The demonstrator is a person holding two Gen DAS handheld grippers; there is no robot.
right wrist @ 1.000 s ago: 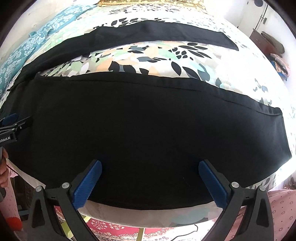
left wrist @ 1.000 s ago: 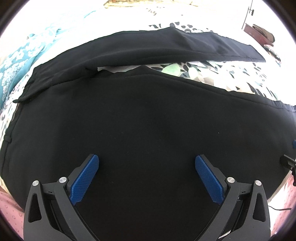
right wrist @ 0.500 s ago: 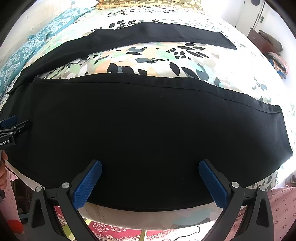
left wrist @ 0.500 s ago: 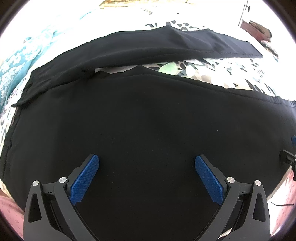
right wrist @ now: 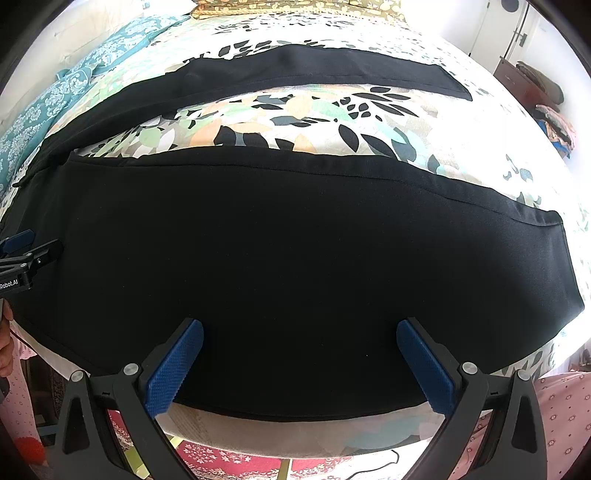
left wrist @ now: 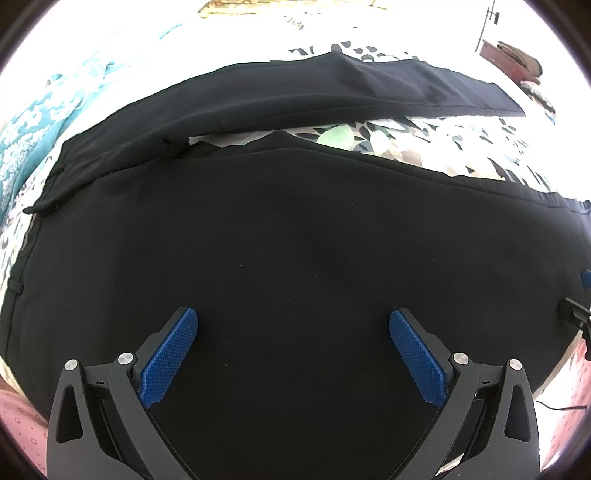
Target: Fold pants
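Observation:
Black pants [left wrist: 295, 240] lie spread flat on a bed with a leaf-print sheet [right wrist: 295, 118], legs apart in a V. The near leg [right wrist: 295, 258] fills the middle of both views; the far leg [right wrist: 314, 70] stretches across the back. My left gripper [left wrist: 293, 354] is open and empty, hovering over the near leg close to the waist end. My right gripper [right wrist: 299, 365] is open and empty over the near edge of the same leg, toward the hem [right wrist: 569, 266]. The left gripper also shows in the right wrist view [right wrist: 26, 251], at the far left.
A teal patterned cover [right wrist: 48, 107] lies at the bed's left side. A pillow [right wrist: 295, 7] sits at the head. A wooden cabinet with clothes [right wrist: 532, 85] stands at the right. A red patterned floor mat [right wrist: 240, 458] shows below the bed's near edge.
Both grippers have edged slightly forward over the near leg; they stay open. The pants have not moved.

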